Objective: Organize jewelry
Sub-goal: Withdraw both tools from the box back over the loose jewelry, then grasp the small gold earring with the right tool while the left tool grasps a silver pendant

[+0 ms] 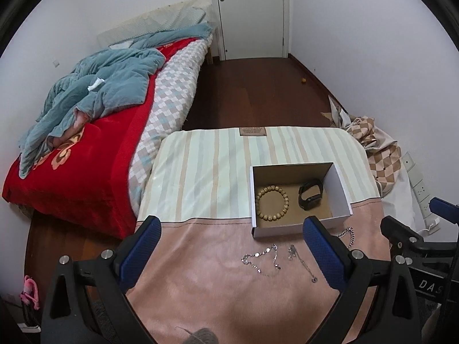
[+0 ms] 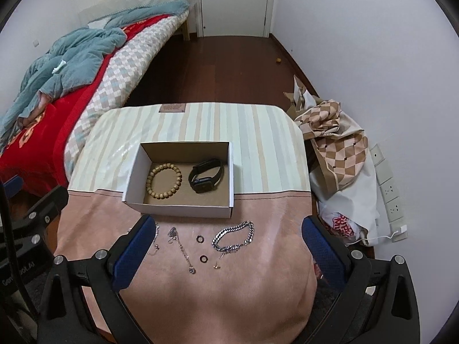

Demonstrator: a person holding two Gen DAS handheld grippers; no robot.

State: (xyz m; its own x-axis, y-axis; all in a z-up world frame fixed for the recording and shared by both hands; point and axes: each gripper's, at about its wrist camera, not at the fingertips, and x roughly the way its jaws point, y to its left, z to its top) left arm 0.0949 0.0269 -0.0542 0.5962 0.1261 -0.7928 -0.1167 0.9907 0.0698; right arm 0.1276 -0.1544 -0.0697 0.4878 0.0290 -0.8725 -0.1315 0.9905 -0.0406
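An open cardboard box (image 2: 178, 207) (image 1: 342, 189) sits on the covered table and holds a wooden bead bracelet (image 2: 164, 180) (image 1: 272, 203) and a black smartwatch (image 2: 206, 179) (image 1: 310, 196). On the pink cloth in front of it lie a chunky silver chain bracelet (image 2: 233, 236), a thin pendant necklace (image 2: 183, 250) (image 1: 301, 261), a beaded silver chain (image 1: 262, 259), two dark rings (image 2: 200, 239) (image 2: 204, 258) and a small earring (image 2: 216, 265). My left gripper (image 1: 232, 226) and my right gripper (image 2: 226, 226) are both open and empty, held above the cloth.
A bed (image 1: 94, 132) with a red blanket and a blue quilt stands to the left. Crumpled checked fabric and bags (image 2: 338, 149) lie at the right by wall sockets (image 2: 387, 183). A closed door (image 1: 249, 14) is at the far end of the wooden floor.
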